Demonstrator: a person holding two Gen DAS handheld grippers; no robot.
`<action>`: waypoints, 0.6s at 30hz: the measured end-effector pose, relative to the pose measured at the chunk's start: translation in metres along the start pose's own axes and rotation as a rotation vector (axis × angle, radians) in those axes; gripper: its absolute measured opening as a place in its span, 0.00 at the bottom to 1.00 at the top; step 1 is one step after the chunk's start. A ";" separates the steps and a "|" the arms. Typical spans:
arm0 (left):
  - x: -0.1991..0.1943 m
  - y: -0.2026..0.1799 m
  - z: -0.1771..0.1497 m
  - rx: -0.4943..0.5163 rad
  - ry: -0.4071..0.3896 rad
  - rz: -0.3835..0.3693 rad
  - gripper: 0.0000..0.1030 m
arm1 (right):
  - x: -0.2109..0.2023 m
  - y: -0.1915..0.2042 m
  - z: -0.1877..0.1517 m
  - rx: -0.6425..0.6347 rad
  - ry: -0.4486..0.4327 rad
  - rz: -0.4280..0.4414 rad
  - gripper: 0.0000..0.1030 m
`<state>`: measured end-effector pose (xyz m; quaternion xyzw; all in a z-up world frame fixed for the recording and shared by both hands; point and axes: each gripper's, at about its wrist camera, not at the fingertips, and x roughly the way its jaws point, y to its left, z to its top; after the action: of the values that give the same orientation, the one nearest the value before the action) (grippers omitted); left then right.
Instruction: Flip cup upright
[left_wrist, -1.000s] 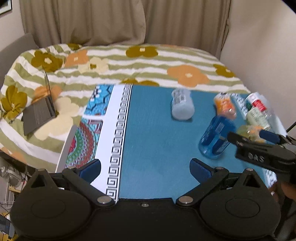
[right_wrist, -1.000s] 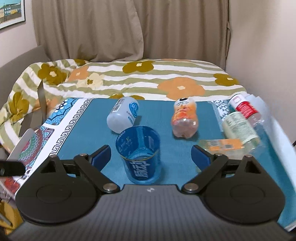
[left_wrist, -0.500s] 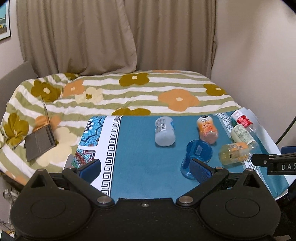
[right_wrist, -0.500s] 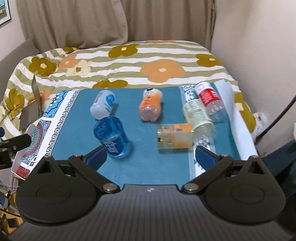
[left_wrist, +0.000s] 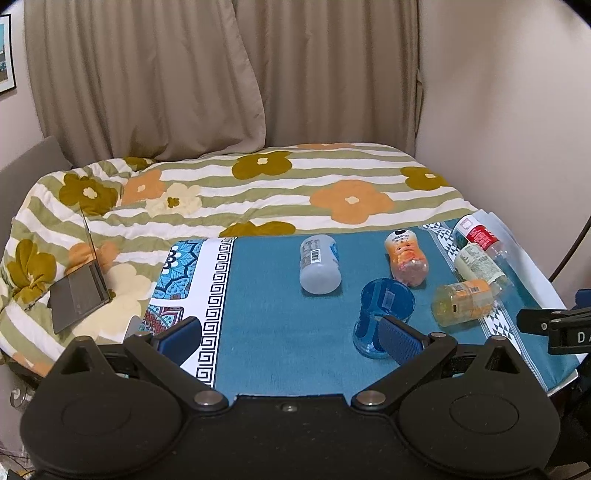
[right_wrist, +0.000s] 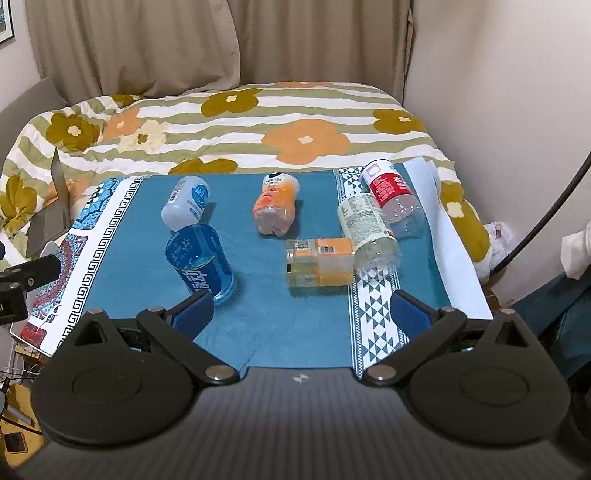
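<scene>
A translucent blue cup stands upright with its open mouth up on the teal tablecloth; it also shows in the right wrist view. My left gripper is open and empty, held back near the table's front edge, its right pad just in front of the cup. My right gripper is open and empty, also held back above the front edge, the cup beside its left pad. The right gripper's body shows at the right edge of the left wrist view.
Several plastic bottles lie on the cloth: a white one, an orange one, a square orange-labelled one, a pale-labelled one and a red-labelled one. A flowered bed lies behind, with a laptop on it.
Both grippers have pulled back and up from the table. The blue cup, close between the right gripper's fingers a second ago, now stands free on the cloth.
</scene>
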<state>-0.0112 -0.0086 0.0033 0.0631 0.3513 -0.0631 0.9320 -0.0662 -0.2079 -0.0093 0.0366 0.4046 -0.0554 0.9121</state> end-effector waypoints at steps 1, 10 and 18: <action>0.000 -0.001 -0.001 0.001 0.000 -0.001 1.00 | 0.000 -0.001 0.000 0.003 0.000 -0.002 1.00; 0.002 -0.004 0.001 0.007 -0.010 -0.002 1.00 | 0.001 -0.002 -0.001 0.006 0.000 -0.002 1.00; 0.003 -0.004 0.002 0.009 -0.012 -0.003 1.00 | 0.002 -0.001 0.000 0.007 0.001 -0.004 1.00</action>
<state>-0.0082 -0.0127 0.0028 0.0664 0.3457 -0.0663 0.9336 -0.0653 -0.2094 -0.0111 0.0389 0.4051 -0.0588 0.9115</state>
